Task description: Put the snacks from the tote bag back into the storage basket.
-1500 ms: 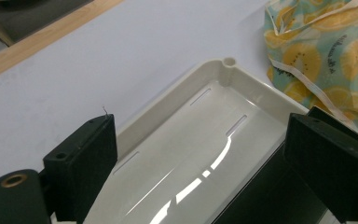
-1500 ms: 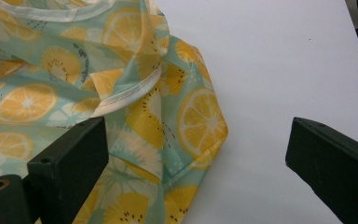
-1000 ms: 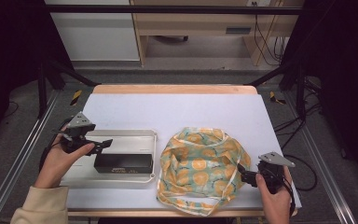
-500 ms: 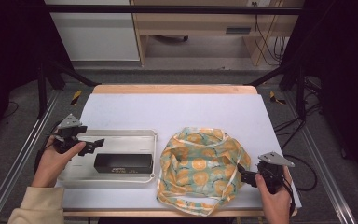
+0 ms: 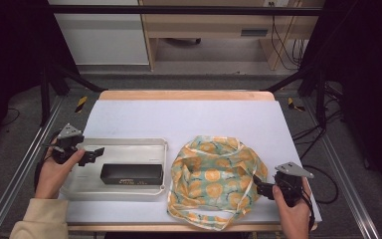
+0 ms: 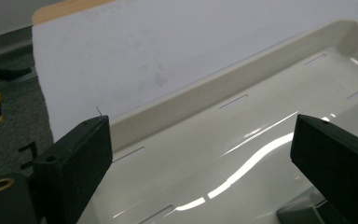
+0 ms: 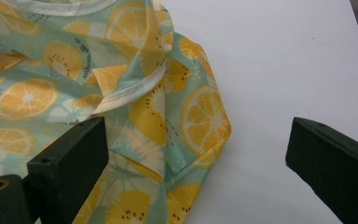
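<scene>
White sheeting covers the wooden-edged table (image 5: 189, 119), and two things lie on it side by side near its front edge. Toward the front left corner sits a shallow cream plastic tray (image 5: 129, 145), glossy inside, with narrow slots along its floor. A long black rectangular box (image 5: 131, 174) lies in the tray's front half, parallel to the table's front edge. Just beside the tray, toward the front right, rests a crumpled fabric bag printed with orange slices on pale green (image 5: 214, 179), its white-trimmed rim gathered loosely and one strap trailing close to the front edge.

The left gripper (image 5: 95, 154), held in the person's left hand (image 5: 53, 172), hovers over the tray's left end, pointing right. Its jaws stand wide apart with nothing between them; in the left gripper view they frame the tray's shiny floor and far wall (image 6: 223, 88).

The right gripper (image 5: 259, 188), held in the right hand (image 5: 292, 214) near the front right corner, points left at the bag's right side. Its jaws are also spread wide and empty; in the right gripper view one jaw lies over the bag's cloth (image 7: 168, 112) and the other over bare white table.
</scene>
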